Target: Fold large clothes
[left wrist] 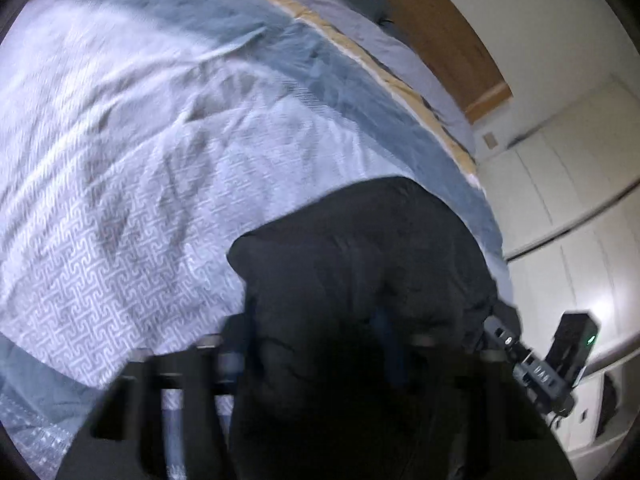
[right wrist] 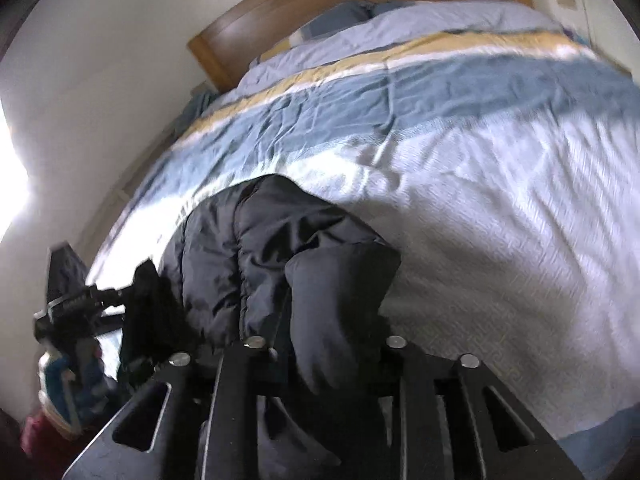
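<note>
Right now I see a black padded jacket (left wrist: 360, 248) bunched on the near part of the bed (left wrist: 120, 184), lying on the white patterned bedspread (right wrist: 500, 240) just short of its blue band (right wrist: 360, 112) and thin yellow stripe (right wrist: 460, 46).

From the left wrist view, my left tool (left wrist: 316, 356) is buried in the dark fabric, which spills between and over both fingers; the pads appear clamped on a fold of the jacket (the blur hides the exact contact).

From the right wrist view, my right tool (right wrist: 324, 344) likewise pinches a thick fold of the jacket, which rises between its fingers and drapes down toward the camera.

Each view catches the other tool at its edge, beside the jacket.

Beyond the bed stands a wooden headboard (right wrist: 320, 4), with pillows (right wrist: 340, 16) against it, and white walls (right wrist: 100, 60) around.
</note>
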Tool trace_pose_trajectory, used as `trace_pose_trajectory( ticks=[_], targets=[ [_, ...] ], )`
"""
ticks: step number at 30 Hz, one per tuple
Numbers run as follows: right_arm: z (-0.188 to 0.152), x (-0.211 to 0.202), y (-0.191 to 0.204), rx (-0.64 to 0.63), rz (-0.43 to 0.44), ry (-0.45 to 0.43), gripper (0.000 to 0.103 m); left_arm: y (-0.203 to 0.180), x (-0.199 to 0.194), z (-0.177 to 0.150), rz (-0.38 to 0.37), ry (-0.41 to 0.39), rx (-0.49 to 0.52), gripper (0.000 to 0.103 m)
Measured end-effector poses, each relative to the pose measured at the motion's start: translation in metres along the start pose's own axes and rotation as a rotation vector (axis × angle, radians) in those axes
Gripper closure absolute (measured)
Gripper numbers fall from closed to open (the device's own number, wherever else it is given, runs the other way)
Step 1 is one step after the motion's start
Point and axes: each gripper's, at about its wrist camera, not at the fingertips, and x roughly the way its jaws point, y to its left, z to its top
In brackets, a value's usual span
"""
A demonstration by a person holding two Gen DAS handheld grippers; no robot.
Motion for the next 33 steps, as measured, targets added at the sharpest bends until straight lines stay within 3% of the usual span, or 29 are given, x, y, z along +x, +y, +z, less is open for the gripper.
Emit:
trace_pose_trajectory(
  ticks=[2, 5, 11, 18, 26, 33],
  targets=[
    [-0.002, -0.011, 0.01, -0.034, -0.001, 0.001, 0.085, -0.008, -0.01, -0.007, 0.008, -0.01, 0.026, 0.085],
    [-0.01, -0.038, 0.031, -0.104, -0.002, 0.006, 0.086, -0.019, -0.034, -0.025, 0.008, -0.013, 0.06, 0.09],
    [-0.043, -0.097, 0.058, -0.159, 0.046, 0.004, 0.087, -0.03, -0.089, -0.075, -0.006, -0.021, 0.073, 0.093],
    [-0.12, -0.149, 0.069, -0.152, 0.125, 0.007, 0.088, -0.021, -0.136, -0.151, -0.036, 0.005, 0.056, 0.093],
    [-0.188, -0.153, 0.052, -0.095, 0.142, 0.073, 0.087, -0.007, -0.154, -0.202, -0.029, 0.051, 0.038, 0.093],
    [-0.174, -0.148, 0.041, -0.124, 0.022, 0.041, 0.088, -0.023, -0.151, -0.204, -0.047, 0.064, 0.081, 0.093]
  ],
)
